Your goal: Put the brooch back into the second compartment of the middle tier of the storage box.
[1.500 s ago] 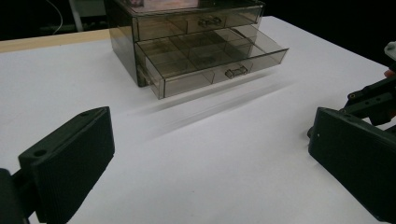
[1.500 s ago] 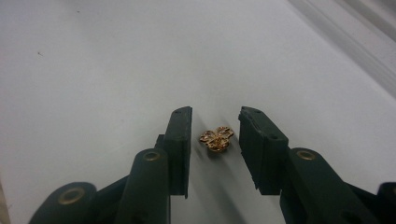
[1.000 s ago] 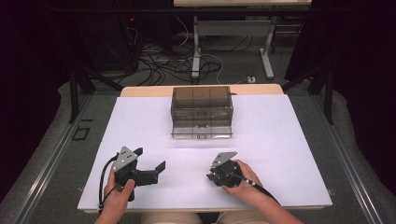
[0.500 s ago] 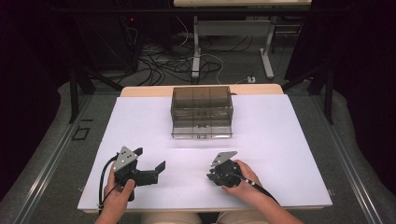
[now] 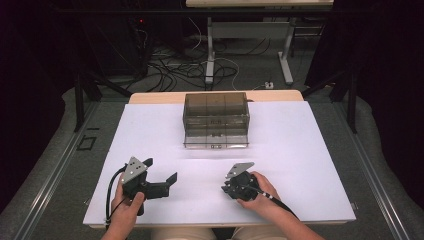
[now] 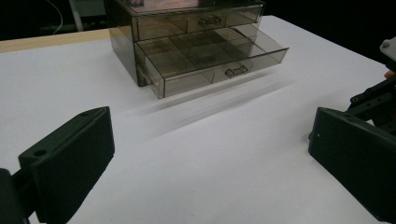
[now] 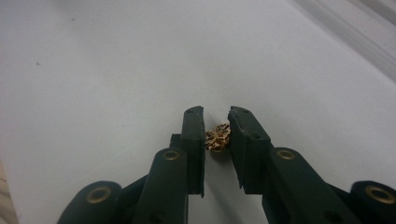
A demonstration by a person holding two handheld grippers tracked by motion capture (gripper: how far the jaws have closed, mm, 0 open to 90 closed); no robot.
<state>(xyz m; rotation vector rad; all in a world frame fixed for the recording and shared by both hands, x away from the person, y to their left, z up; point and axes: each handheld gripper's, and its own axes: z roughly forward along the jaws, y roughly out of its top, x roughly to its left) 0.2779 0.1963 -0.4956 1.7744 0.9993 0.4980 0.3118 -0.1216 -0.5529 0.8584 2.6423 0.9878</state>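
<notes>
1. The right gripper (image 7: 216, 122) has its jaws pinching a small gold trinket (image 7: 218, 137) just above the white tabletop (image 5: 300, 150).
2. The left gripper (image 5: 161, 176) rests near the front edge with its jaws spread wide and nothing between them.
3. The smoky drawer box (image 5: 216, 120) stands farther back, well apart from both grippers, with its lower drawer (image 6: 212, 58) pulled out.
</notes>
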